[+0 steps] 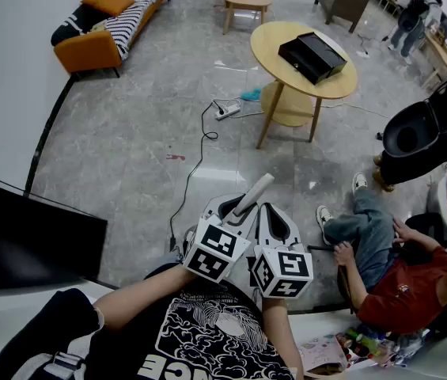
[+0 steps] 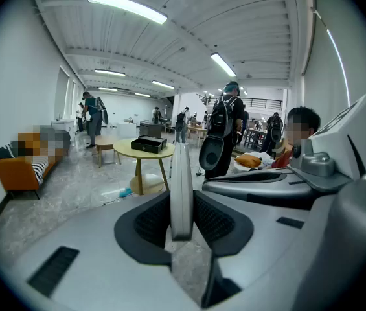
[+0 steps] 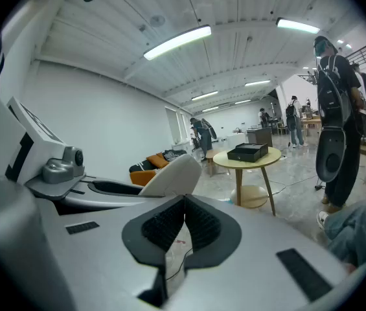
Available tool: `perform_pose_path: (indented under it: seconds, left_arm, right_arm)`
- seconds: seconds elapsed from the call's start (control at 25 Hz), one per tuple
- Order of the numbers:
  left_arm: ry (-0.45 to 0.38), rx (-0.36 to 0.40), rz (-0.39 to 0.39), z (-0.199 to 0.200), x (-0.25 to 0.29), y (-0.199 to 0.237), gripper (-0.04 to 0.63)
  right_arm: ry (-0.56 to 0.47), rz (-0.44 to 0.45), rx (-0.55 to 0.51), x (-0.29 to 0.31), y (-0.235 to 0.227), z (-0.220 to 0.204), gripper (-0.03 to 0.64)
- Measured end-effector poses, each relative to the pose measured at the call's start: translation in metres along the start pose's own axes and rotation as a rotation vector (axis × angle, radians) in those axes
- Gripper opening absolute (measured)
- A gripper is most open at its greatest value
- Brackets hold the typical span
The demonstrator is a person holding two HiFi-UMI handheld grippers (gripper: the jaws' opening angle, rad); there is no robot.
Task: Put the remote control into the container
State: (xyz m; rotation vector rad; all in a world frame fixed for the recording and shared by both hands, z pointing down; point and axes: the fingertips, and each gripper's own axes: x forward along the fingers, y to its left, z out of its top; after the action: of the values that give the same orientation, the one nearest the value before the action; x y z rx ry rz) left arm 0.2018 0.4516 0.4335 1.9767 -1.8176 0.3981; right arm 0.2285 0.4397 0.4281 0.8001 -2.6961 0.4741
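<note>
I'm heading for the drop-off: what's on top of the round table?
Only the black container stands on the round table. Its inside is too dark to tell; the tabletop beneath it is covered.

a round wooden bench (image 1: 267, 42) stands well beyond the fingers (image 3: 205, 225), with a black container (image 1: 312, 57) on top.

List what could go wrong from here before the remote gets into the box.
1. The left gripper pinches the remote only near one end. Most of it sticks out, so it may pivot or slip.
2. The box sits on a table across the room, and a cable lies on the floor between: a trip hazard.
3. A seated person is close on the right and might get bumped.
</note>
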Motion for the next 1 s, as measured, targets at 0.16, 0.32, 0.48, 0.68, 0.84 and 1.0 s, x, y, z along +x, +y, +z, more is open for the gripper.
perform_pose_path:
  seconds: [0.16,0.32,0.48,0.68,0.84,1.0]
  left_arm:
    - [0.006,-0.003,-0.007,0.004,0.006,-0.009,0.107]
    - [0.005,-0.003,-0.010,0.006,0.012,-0.015,0.107]
    - [0.016,-0.006,-0.018,0.006,0.018,-0.017,0.107]
    - [0.013,-0.008,-0.026,0.014,0.031,-0.016,0.107]
    - [0.021,-0.006,-0.047,0.017,0.048,-0.011,0.107]
    - [0.026,-0.015,-0.055,0.022,0.068,0.007,0.107]
  right_arm:
    - [0.003,-0.003,0.002,-0.004,-0.009,0.003,0.025]
    - [-0.006,-0.011,0.009,-0.008,-0.019,0.005,0.025]
    - [0.000,-0.016,0.018,-0.007,-0.027,0.004,0.025]
    - [0.002,-0.029,0.024,-0.001,-0.039,0.008,0.025]
    - [0.009,-0.049,0.030,0.011,-0.052,0.010,0.025]
    - [0.021,-0.054,0.032,0.036,-0.060,0.014,0.025]
